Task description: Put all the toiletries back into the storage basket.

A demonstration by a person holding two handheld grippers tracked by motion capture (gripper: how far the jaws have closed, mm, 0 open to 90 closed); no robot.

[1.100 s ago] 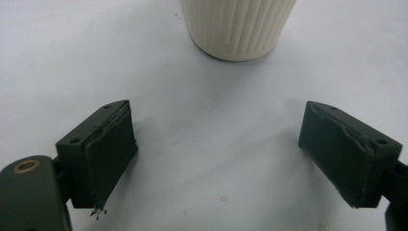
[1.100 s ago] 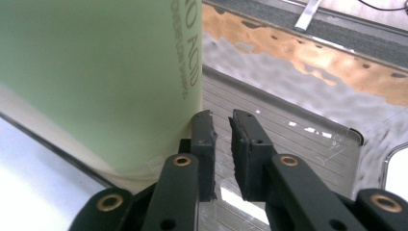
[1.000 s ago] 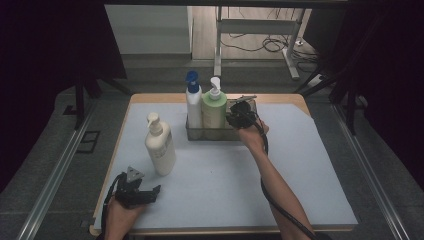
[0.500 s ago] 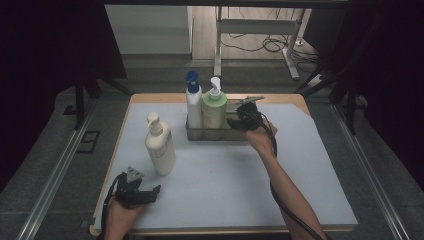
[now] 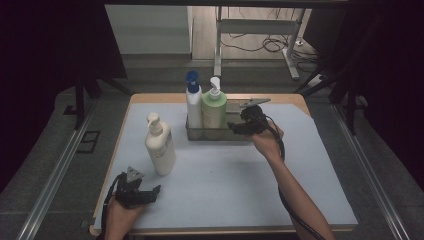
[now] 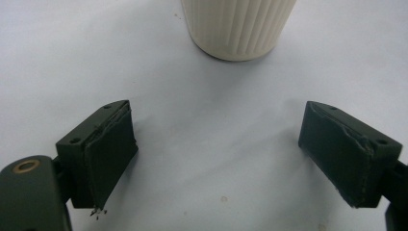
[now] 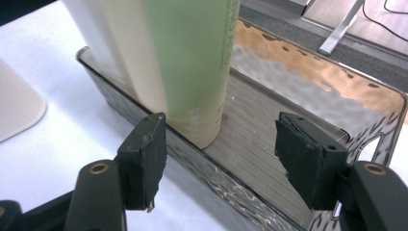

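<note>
Beside the green pump bottle [image 7: 192,62] standing in the metal tray [image 7: 308,82], your right tool [image 7: 219,159], jaws just opened and empty, could clip and topple it while backing off.

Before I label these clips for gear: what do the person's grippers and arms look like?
Both grippers, left gripper and right gripper, are black with two blocky dark jaws, worn pads and brass-coloured pivots. The left carries a grey three-cornered plate; black cables trail from each. Forearms are bare, no sleeves.
</note>
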